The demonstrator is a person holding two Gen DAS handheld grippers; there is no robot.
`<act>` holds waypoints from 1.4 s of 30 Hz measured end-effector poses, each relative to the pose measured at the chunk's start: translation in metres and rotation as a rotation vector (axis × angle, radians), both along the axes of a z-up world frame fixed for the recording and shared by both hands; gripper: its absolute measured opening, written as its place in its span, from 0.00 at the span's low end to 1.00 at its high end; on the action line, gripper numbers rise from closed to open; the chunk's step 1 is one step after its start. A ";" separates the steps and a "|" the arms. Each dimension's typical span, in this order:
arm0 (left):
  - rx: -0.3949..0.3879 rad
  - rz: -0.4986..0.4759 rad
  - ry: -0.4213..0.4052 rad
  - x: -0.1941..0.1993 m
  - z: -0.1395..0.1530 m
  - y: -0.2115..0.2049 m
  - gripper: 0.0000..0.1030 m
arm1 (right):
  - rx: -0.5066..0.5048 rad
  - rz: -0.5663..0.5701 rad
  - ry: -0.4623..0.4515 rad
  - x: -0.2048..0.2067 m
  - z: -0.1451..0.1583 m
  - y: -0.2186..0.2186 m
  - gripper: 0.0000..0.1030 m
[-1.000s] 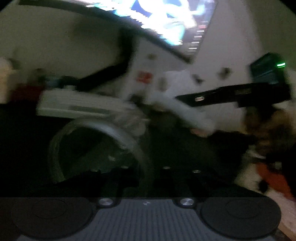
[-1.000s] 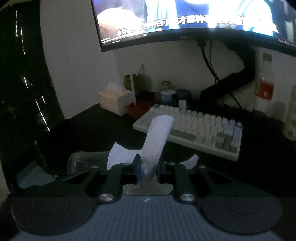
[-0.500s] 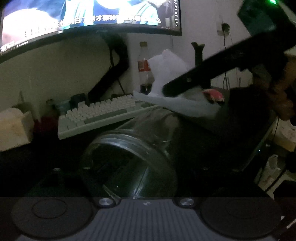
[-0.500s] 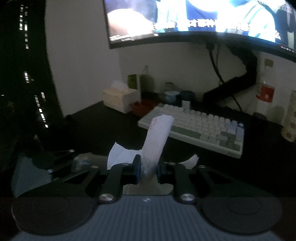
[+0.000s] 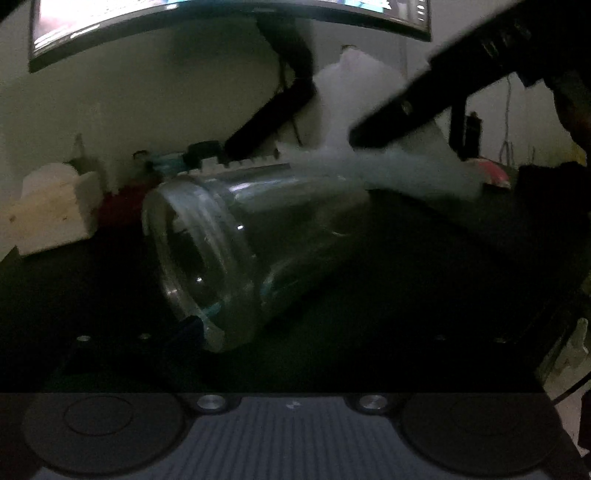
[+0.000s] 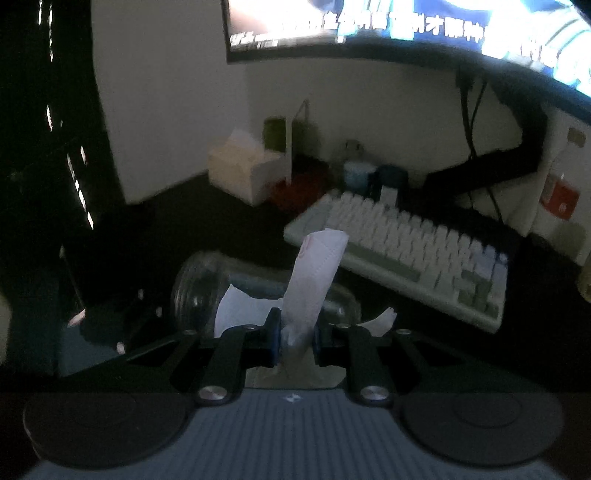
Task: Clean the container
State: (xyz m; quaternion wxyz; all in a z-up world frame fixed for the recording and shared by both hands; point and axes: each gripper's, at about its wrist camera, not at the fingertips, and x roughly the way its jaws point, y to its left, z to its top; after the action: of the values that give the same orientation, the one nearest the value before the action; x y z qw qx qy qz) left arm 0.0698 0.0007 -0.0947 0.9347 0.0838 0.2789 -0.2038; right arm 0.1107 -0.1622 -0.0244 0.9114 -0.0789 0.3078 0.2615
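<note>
A clear plastic container (image 5: 236,251) lies on its side, its open mouth towards the left wrist camera; it also shows in the right wrist view (image 6: 207,280). My left gripper (image 5: 295,332) has its fingers spread wide in the dark around the container; whether they touch it I cannot tell. My right gripper (image 6: 295,334) is shut on a white tissue (image 6: 314,280) that sticks up between its pads, just above the container. In the left wrist view the right gripper (image 5: 413,114) and its tissue (image 5: 399,162) hover over the container's far end.
A white keyboard (image 6: 413,254) lies behind the container. A tissue box (image 6: 243,170) stands at the back left, cups (image 6: 356,173) and a bottle (image 6: 557,192) by the wall. A monitor (image 6: 406,26) hangs above on a black arm (image 6: 517,151).
The container has moved up and away from the left wrist camera and turned its mouth leftward. The right gripper with the tissue has moved closer over the container.
</note>
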 end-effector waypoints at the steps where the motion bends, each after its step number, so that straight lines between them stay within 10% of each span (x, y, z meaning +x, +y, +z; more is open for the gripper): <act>1: -0.008 0.003 -0.004 0.000 -0.001 0.002 1.00 | 0.023 0.006 -0.005 0.003 0.001 0.003 0.19; 10: -0.047 0.006 0.026 0.002 -0.001 0.011 1.00 | 0.010 0.032 -0.034 0.021 -0.020 0.034 0.19; 17: -0.035 -0.018 0.050 0.007 0.000 0.010 1.00 | -0.018 -0.197 0.032 0.047 -0.024 -0.015 0.20; 25: -0.021 -0.077 0.036 0.000 0.003 0.002 1.00 | 0.021 0.092 0.037 0.019 -0.016 0.035 0.20; 33: -0.103 -0.086 0.006 0.000 0.007 0.010 1.00 | -0.006 -0.170 0.035 0.063 -0.018 -0.007 0.21; 42: -0.157 -0.107 -0.081 0.001 0.006 0.022 1.00 | 0.083 0.018 0.014 0.072 -0.005 0.038 0.21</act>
State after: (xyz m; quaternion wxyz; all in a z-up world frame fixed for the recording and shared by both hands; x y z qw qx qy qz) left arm 0.0712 0.0230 -0.0891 0.9367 0.0333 0.2190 -0.2711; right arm 0.1830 -0.1244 -0.0296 0.9094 -0.0416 0.3023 0.2827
